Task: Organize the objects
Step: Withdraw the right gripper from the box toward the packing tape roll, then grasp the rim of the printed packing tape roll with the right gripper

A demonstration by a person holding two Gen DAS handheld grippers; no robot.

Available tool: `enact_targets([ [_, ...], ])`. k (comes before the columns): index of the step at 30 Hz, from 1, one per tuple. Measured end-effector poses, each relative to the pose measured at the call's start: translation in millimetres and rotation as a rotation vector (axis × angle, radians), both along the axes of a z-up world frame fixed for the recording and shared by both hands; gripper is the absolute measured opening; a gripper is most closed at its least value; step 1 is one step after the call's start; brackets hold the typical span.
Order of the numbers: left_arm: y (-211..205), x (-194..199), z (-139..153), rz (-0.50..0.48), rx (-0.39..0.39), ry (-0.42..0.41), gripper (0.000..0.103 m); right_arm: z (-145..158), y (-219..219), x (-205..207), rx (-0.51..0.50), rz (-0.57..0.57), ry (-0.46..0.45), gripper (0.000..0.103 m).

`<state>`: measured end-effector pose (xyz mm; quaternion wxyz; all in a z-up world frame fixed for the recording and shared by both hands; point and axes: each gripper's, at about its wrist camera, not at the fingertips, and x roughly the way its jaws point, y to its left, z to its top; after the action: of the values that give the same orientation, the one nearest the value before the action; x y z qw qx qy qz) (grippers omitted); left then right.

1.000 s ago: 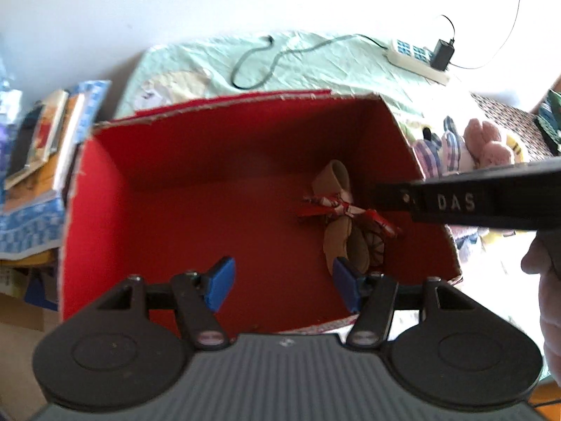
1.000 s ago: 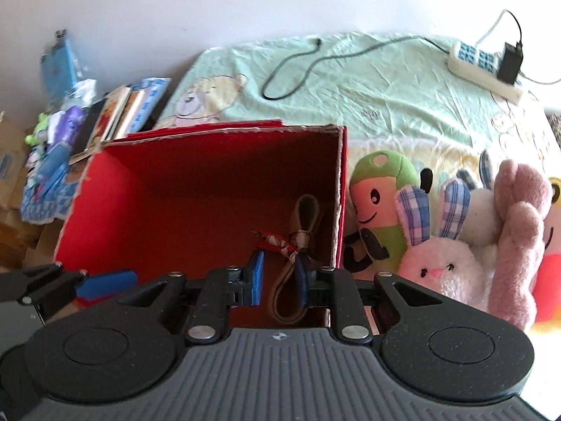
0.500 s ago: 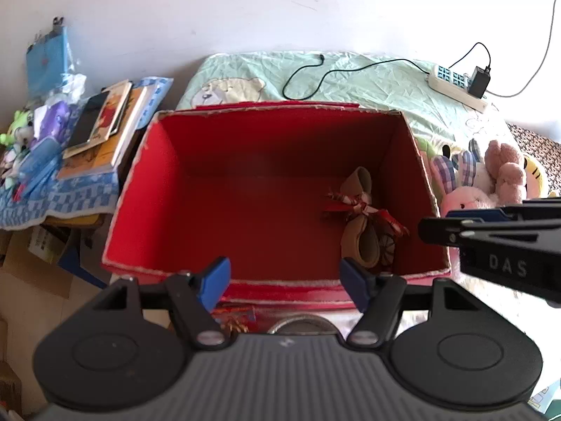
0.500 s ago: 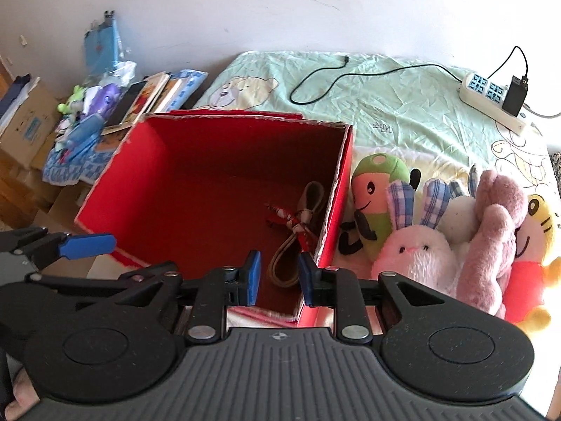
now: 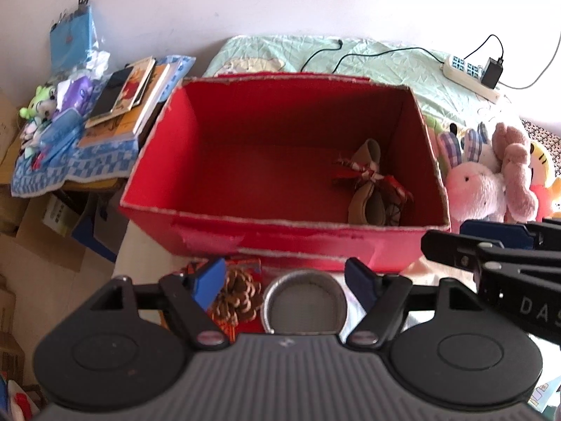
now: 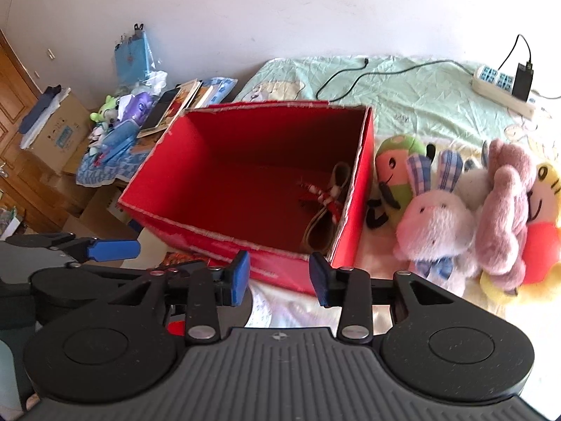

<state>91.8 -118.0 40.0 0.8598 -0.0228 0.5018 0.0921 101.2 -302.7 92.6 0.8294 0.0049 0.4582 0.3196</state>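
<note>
Red box: tan ribboned item contained, at 3 o'clock.
Left gripper: jaws spread, empty; strainer positioned below.
Right gripper: jaws parted, empty.

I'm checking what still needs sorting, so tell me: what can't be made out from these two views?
- Round metal mesh item, left wrist view: its lower part is hidden behind the left gripper body.
- Pine cone, same view: partly covered by a blue finger.
- Tan item with red-white ribbon in the red box, right wrist view: the box's near wall cuts off its lower end.
- Yellow plush: cut by the frame edge.
</note>
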Motion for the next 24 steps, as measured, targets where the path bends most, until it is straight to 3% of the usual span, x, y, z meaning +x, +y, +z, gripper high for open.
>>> enact_targets([
  [12, -10.6, -24.6, -26.3, 0.012, -0.006, 0.073, 0.073, -29.4, -9.3, -18.3, 0.031, 0.011, 0.106, 0.038],
  [24, -2.8, -51.5, -62.1, -0.047, -0.189, 0.108, 0.059, -70.4, -12.8, -20.0, 0.065, 0.006, 0.221, 0.03],
])
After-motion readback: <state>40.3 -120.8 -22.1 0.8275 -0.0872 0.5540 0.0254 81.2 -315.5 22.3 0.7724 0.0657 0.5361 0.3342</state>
